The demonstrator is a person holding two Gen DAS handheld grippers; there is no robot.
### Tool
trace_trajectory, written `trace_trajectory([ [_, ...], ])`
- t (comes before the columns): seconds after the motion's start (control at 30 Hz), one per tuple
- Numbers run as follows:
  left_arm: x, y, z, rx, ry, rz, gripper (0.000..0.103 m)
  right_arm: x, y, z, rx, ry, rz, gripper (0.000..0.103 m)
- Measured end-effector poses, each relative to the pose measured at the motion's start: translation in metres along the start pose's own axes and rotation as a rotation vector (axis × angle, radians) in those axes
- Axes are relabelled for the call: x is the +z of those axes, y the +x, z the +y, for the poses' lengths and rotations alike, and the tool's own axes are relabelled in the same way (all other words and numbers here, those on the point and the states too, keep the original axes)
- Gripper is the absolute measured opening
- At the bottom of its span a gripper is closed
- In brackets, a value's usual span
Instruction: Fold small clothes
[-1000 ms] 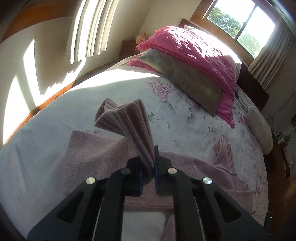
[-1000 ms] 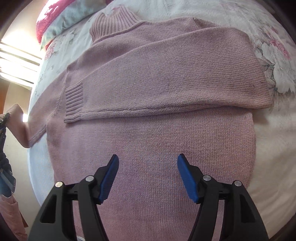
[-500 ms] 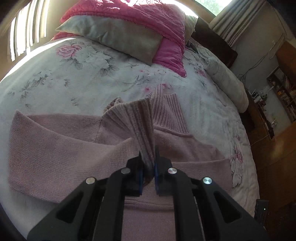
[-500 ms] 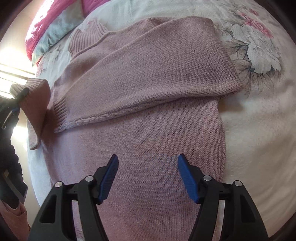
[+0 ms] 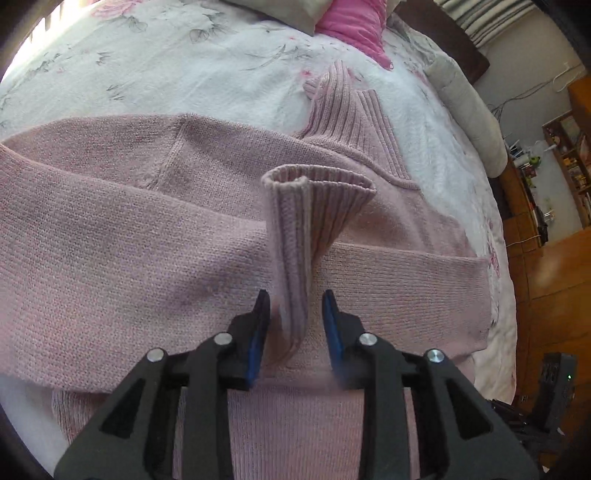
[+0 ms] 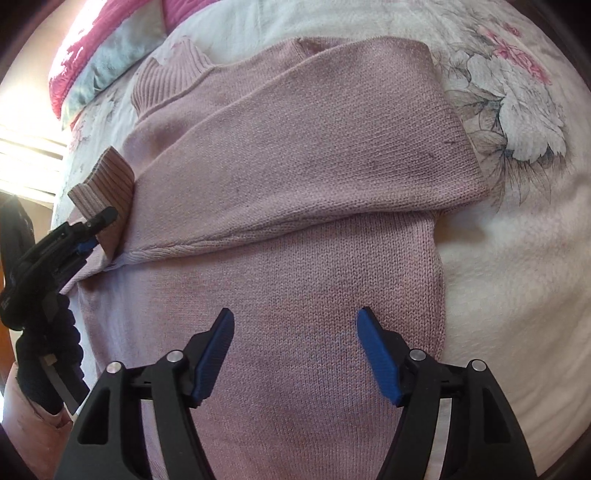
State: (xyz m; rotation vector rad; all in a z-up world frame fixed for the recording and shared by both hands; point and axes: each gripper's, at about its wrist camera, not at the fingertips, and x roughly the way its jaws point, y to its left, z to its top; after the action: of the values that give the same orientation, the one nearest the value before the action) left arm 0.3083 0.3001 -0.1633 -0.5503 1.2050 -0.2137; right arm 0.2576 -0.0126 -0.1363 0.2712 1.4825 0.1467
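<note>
A dusty-pink knit sweater (image 5: pixel 129 240) lies flat on the floral bedspread (image 5: pixel 184 62), its ribbed collar (image 5: pixel 351 110) pointing to the pillows. One sleeve (image 6: pixel 332 147) is folded across the chest. The other sleeve's ribbed cuff (image 5: pixel 317 192) stands up between the fingers of my left gripper (image 5: pixel 295 299), which is open with a gap on both sides of the cloth. In the right wrist view the left gripper (image 6: pixel 99 218) sits at the sweater's left edge beside the cuff (image 6: pixel 107 177). My right gripper (image 6: pixel 295 321) hovers open over the sweater's lower body (image 6: pixel 314 369), holding nothing.
A pink blanket (image 5: pixel 354 22) and a long grey pillow (image 5: pixel 465 107) lie at the head of the bed. Wooden shelves (image 5: pixel 569 155) and wooden floor are beyond the bed's right edge. A dark device (image 5: pixel 557 373) sits on the floor.
My left gripper carried the cuff across over the sweater's chest and has opened its fingers around it. The right gripper stayed open, with the view drifting slightly down the sweater.
</note>
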Motion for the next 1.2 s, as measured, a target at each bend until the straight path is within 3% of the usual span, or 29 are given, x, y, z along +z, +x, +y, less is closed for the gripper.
trace_trajectory([
  [0.1,-0.015,-0.033,0.003,-0.066,0.072,-0.004,0.042,0.01,-0.001,0.012,0.016,-0.017,-0.005,0.07],
  [0.2,-0.022,-0.065,0.026,-0.028,0.08,-0.05,0.046,0.02,-0.001,0.031,0.031,-0.048,-0.014,0.07],
  [0.27,-0.015,-0.083,0.053,0.042,0.032,-0.094,0.047,0.027,0.001,0.046,0.056,-0.063,-0.016,0.07],
  [0.37,-0.002,-0.097,0.095,0.204,-0.035,-0.135,0.047,0.037,0.006,0.071,0.104,-0.079,-0.011,0.07],
  [0.43,0.004,-0.099,0.12,0.254,-0.067,-0.134,0.048,0.044,0.009,0.089,0.139,-0.093,-0.007,0.07],
  [0.53,0.006,-0.092,0.15,0.203,-0.133,-0.095,0.046,0.052,0.012,0.111,0.196,-0.104,0.0,0.075],
  [0.63,0.005,-0.097,0.15,0.179,-0.134,-0.105,0.046,0.059,0.022,0.124,0.239,-0.1,0.027,0.078],
  [0.77,-0.002,-0.116,0.146,0.152,-0.141,-0.153,0.05,0.067,0.046,0.127,0.198,-0.075,0.07,0.078],
  [0.97,-0.019,-0.143,0.147,0.172,-0.142,-0.187,0.055,0.078,0.069,0.134,0.171,-0.079,0.076,0.077],
  [1.07,-0.024,-0.147,0.151,0.176,-0.167,-0.19,0.055,0.083,0.072,0.152,0.144,-0.149,0.062,0.061],
  [1.13,-0.025,-0.147,0.151,0.177,-0.177,-0.19,0.055,0.085,0.074,0.161,0.122,-0.192,0.066,0.031],
  [1.17,-0.025,-0.147,0.15,0.179,-0.18,-0.187,0.055,0.085,0.073,0.163,0.13,-0.206,0.068,0.02],
  [1.2,-0.025,-0.147,0.149,0.181,-0.18,-0.186,0.055,0.086,0.071,0.162,0.169,-0.201,0.071,0.016],
])
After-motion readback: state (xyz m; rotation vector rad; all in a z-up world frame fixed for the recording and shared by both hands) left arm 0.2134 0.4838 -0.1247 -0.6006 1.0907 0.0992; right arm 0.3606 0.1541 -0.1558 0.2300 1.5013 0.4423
